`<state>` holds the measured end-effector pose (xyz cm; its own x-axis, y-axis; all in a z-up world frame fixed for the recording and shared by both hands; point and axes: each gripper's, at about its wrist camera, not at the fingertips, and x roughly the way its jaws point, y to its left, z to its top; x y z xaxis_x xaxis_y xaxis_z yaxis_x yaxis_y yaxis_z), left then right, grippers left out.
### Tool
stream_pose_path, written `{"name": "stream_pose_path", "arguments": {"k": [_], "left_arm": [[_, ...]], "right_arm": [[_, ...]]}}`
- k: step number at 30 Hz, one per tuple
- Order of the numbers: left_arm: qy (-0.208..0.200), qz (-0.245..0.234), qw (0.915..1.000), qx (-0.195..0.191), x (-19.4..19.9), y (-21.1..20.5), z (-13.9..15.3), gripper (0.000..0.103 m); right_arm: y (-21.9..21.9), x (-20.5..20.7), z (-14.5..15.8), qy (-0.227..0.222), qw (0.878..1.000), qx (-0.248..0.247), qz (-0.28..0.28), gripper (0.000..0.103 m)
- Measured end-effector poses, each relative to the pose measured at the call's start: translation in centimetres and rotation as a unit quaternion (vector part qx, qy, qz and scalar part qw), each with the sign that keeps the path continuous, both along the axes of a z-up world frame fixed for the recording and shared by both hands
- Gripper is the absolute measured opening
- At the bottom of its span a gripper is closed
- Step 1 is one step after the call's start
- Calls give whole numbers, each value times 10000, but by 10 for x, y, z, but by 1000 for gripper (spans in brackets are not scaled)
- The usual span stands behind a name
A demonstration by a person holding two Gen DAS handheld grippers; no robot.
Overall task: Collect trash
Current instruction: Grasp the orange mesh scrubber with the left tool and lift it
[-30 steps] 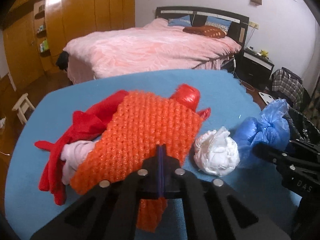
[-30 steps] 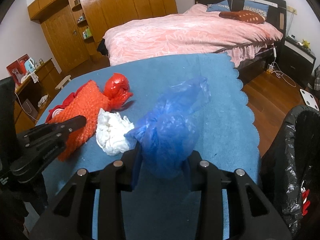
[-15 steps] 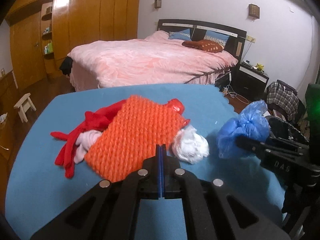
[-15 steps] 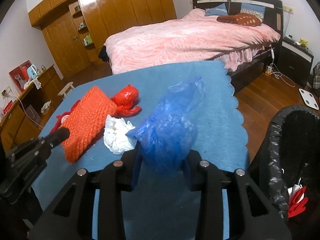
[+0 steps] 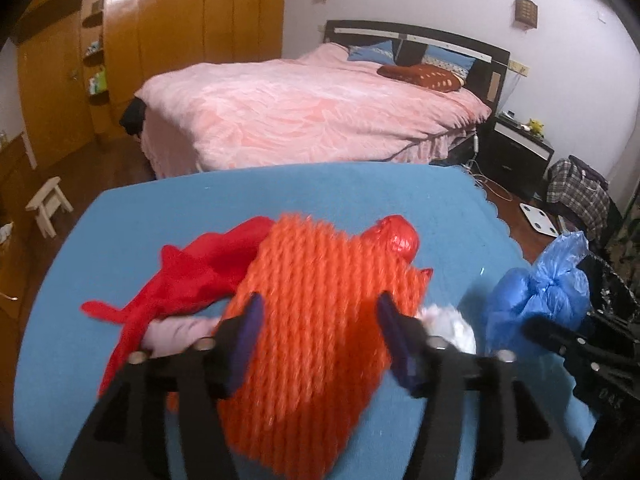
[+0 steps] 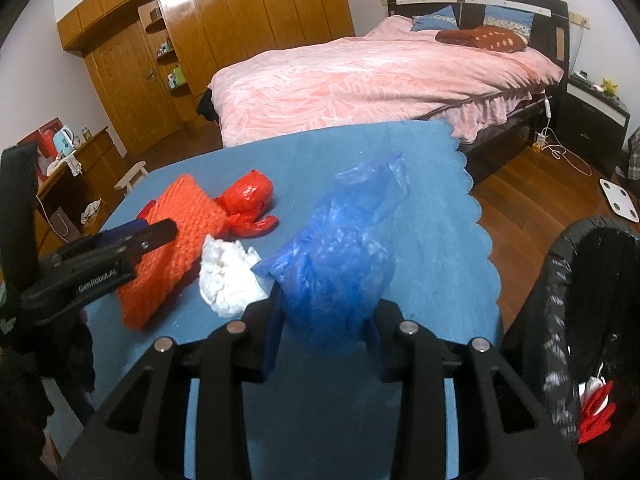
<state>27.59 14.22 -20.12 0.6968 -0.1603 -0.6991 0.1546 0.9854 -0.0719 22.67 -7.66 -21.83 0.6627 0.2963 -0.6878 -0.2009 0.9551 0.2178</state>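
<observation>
On the blue table [image 6: 440,208], the orange knitted mesh [image 5: 320,320] is straddled lengthwise by the released left claw [image 5: 320,320], while a blue plastic bag [image 6: 340,264] is held clenched in the right claw [image 6: 326,320] beside the black-lined bin [image 6: 560,320].

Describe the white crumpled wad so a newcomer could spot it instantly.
Find the blue-covered table before the pink bed. The white crumpled wad lies between the orange knitted pad and the blue plastic bag. It is the only white piece there.

The left tongs [image 5: 320,328] stand spread wide, tips low and pointing forward. The right tongs [image 6: 324,320] are pinched together on a blue bag [image 6: 340,256], held level.
</observation>
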Motion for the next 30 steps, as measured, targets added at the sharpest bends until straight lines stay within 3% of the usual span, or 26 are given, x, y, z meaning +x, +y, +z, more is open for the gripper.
{"name": "stream_pose_path", "arguments": {"k": [7, 8, 10, 15, 22, 30], "left_arm": [[324, -110, 9993, -177, 17, -4, -28, 60], [311, -122, 9993, -178, 17, -4, -28, 58], [274, -139, 9994, -187, 15, -3, -29, 39], [242, -202, 9993, -199, 13, -5, -28, 26], [-273, -181, 9990, -292, -11, -4, -3, 25], [-679, -239, 9964, -458, -52, -13, 38, 24]], "right_arm": [[2, 13, -8, 51, 10000, -12, 5, 35], [3, 14, -9, 49, 10000, -28, 13, 35], [4, 15, -10, 60, 10000, -37, 22, 35], [7, 17, -14, 103, 9999, -19, 6, 36], [6, 11, -7, 37, 10000, -57, 64, 35], [-10, -5, 21, -202, 9997, 156, -23, 35]]}}
